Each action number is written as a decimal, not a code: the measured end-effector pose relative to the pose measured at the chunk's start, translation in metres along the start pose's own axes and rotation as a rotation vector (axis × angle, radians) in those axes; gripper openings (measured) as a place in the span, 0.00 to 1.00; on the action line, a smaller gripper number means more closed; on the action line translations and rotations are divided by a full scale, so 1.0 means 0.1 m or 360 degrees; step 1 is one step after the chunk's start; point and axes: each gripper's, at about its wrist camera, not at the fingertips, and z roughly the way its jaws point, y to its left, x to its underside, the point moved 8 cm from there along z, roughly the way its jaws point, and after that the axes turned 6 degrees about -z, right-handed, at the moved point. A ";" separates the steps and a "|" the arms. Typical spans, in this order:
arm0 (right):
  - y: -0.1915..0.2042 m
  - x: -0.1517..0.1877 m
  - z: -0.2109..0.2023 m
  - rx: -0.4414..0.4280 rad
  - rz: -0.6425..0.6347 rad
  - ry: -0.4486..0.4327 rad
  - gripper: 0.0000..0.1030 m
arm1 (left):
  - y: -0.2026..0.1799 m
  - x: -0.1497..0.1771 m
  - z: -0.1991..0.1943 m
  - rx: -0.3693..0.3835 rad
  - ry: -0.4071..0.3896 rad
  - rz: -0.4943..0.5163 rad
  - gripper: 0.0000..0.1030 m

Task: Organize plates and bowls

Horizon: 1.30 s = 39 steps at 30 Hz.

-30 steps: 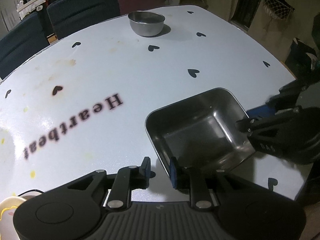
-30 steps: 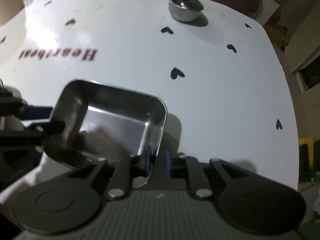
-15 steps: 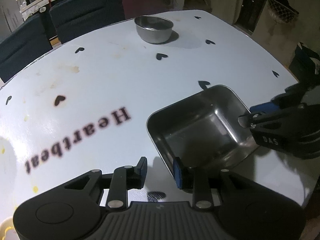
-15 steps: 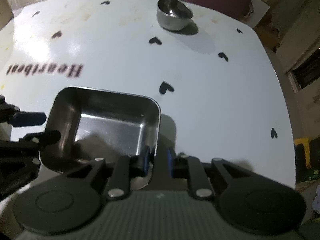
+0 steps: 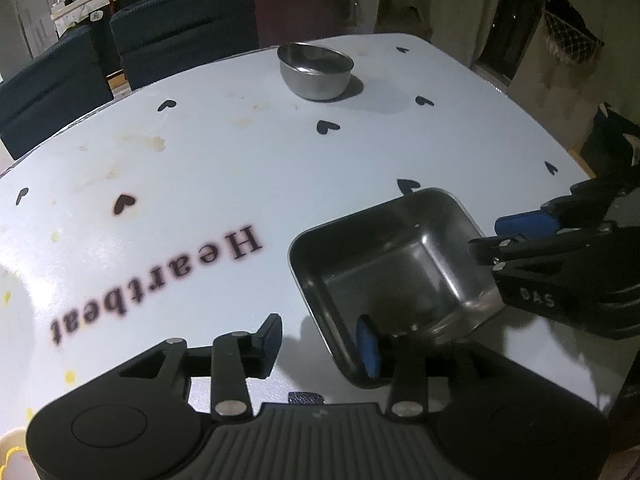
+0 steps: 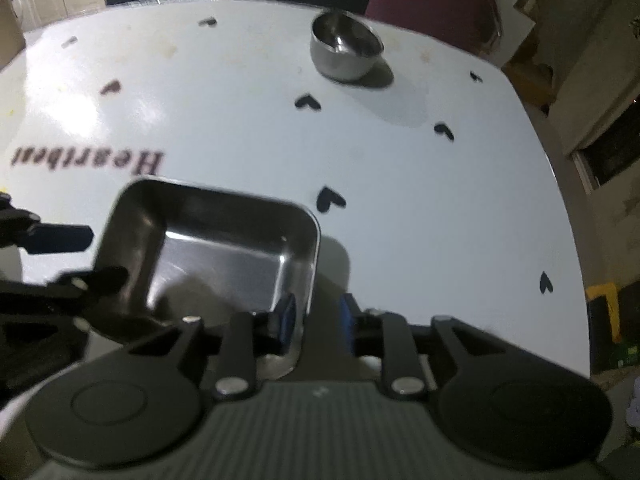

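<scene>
Left gripper (image 5: 318,344) jaws wider than before, right gripper (image 6: 316,320) jaws slightly parted, both astride tray (image 5: 400,272) rim on heart-print table (image 5: 240,160).

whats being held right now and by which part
The square steel tray has both grippers open astride its rim: the right gripper over one wall, the left gripper over the adjacent wall. Whether either truly grips it cannot be told.

A white table (image 5: 240,168) printed with black hearts and the word "Heartbeat" carries brownish and yellow stains toward its far and left parts. A round steel bowl (image 5: 315,70) stands near the far edge. A square steel tray (image 5: 394,280) sits at the near right.
</scene>
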 end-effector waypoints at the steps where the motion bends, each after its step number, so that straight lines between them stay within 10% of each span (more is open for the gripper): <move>1: -0.01 0.00 -0.04 -0.0018 0.0019 -0.0023 0.28 | 0.01 0.00 -0.03 0.0004 -0.0006 -0.0013 0.42; 10: -0.16 0.11 -0.51 -0.0094 0.0173 -0.0217 0.43 | 0.11 -0.04 -0.49 0.0079 -0.0160 -0.0118 0.63; 17: -0.19 0.13 -1.07 -0.0103 0.0286 -0.0538 0.77 | 0.18 -0.03 -0.88 0.0075 -0.0324 -0.0099 0.94; 23: -0.34 0.13 -1.42 -0.0001 0.0474 -0.0702 1.00 | 0.31 -0.05 -1.18 0.0078 -0.0417 -0.0093 0.99; 29: -0.46 -0.22 -1.62 0.0097 0.0378 -0.0694 1.00 | 0.45 -0.38 -1.37 0.0087 -0.0524 -0.0127 1.00; 39: -0.73 -0.96 -0.83 -0.0019 0.0368 -0.0691 1.00 | 0.51 -1.25 -0.94 -0.0079 -0.0525 -0.0077 1.00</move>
